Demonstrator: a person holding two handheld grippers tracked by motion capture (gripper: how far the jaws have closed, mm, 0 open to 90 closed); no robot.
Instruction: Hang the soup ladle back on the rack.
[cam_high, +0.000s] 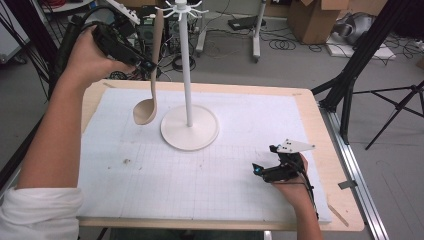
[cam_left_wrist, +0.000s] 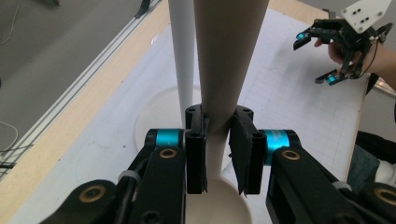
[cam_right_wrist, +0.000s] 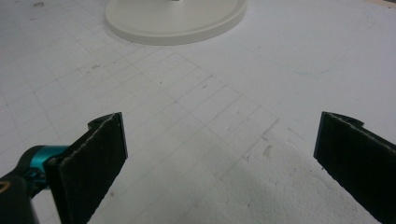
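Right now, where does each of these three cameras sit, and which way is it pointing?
High view: above the table's near edge, facing forward and down at the white grid mat; both forearms show.
Left gripper view: on the left claw, sighting along the beige wooden ladle it clamps.
Right gripper view: on the right claw, low over the mat, jaws apart.
All three share the white round-based hook stand.

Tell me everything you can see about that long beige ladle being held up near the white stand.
The ladle is pale beige, matte, perhaps wood or plastic, with a long flat handle that widens upward and a round bowl at the bottom. It hangs nearly upright, bowl above the white mat and clear of it, beside the stand's pole. The left hand-held gripper clamps its handle between black pads.
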